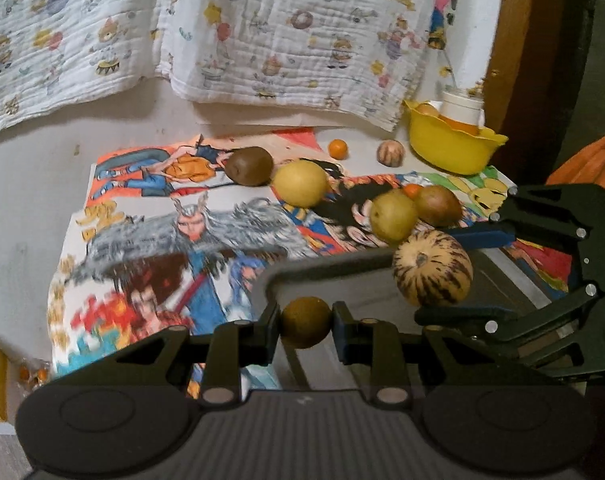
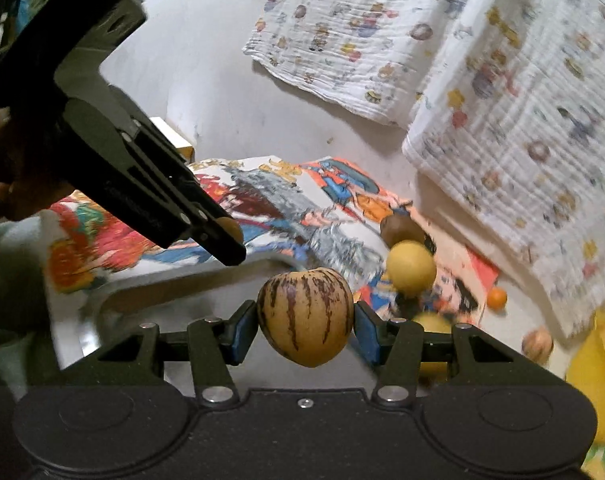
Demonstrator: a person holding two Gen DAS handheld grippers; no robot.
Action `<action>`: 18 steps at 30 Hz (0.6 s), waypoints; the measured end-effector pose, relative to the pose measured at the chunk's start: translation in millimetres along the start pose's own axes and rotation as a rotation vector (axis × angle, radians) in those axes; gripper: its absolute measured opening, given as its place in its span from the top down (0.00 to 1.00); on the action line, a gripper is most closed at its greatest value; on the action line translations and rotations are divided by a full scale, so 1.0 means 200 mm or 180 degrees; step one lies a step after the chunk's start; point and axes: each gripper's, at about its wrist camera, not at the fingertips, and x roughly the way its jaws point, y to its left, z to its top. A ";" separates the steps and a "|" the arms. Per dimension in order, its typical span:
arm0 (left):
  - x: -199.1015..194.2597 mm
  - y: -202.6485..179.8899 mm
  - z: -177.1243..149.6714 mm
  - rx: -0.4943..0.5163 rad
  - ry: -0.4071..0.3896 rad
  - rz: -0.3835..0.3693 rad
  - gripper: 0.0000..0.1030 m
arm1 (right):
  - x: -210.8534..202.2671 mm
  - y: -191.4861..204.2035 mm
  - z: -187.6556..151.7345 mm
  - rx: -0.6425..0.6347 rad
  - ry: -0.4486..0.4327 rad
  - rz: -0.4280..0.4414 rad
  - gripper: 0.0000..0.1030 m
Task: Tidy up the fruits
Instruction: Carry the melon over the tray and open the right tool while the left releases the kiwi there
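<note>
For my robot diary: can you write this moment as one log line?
left gripper: shut on small brown fruit | right gripper: shut on striped fruit | yellow bowl: waiting

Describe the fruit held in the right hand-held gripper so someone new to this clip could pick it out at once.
Start at the colourful cartoon poster spread on the pale surface. Just in front of it, the right hand-held gripper is closed on a striped fruit. Unlike the plain yellow and brown fruits behind it, it is cream-tan with dark purple streaks.
</note>
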 end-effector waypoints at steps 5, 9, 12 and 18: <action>-0.06 -0.09 -0.11 -0.0022 -0.0012 0.0018 0.70 | -0.12 0.06 -0.10 0.0232 0.0048 -0.0063 0.48; -0.09 -0.16 -0.18 0.0014 -0.0013 0.0026 0.70 | -0.18 0.09 -0.16 0.0400 0.0049 -0.0093 0.47; -0.09 -0.20 -0.22 0.0039 0.0000 0.0045 0.70 | -0.19 0.11 -0.20 0.0499 0.0076 -0.0070 0.47; -0.09 -0.24 -0.27 0.0075 -0.0007 0.0183 0.70 | -0.18 0.15 -0.23 0.0545 0.0124 -0.0063 0.47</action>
